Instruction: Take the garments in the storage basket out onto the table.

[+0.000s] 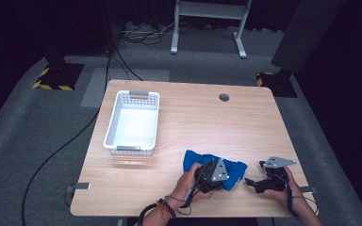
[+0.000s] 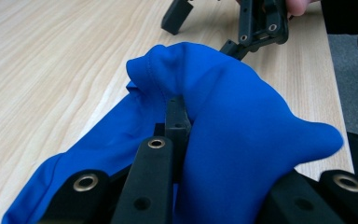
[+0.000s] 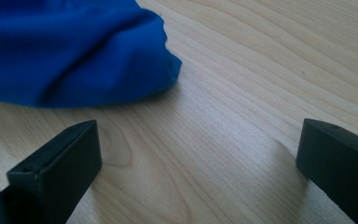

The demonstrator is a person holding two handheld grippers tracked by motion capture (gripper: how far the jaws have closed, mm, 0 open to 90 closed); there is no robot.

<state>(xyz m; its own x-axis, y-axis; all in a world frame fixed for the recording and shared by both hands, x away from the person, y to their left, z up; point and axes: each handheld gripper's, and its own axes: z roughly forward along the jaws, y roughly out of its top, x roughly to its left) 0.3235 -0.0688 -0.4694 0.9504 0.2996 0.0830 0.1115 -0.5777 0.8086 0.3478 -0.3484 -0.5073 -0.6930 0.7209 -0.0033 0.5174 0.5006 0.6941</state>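
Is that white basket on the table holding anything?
Empty: the white basket shows only its bare floor; the blue cloth lies outside it.

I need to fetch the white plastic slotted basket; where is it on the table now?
In the high view, the white plastic slotted basket sits on the left half of the light wooden table, toward the far edge, apart from the blue cloth near the front.

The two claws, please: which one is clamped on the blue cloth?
The left claw: its jaws pinch a fold of the blue cloth. The right claw stands open over bare table, beside the cloth.
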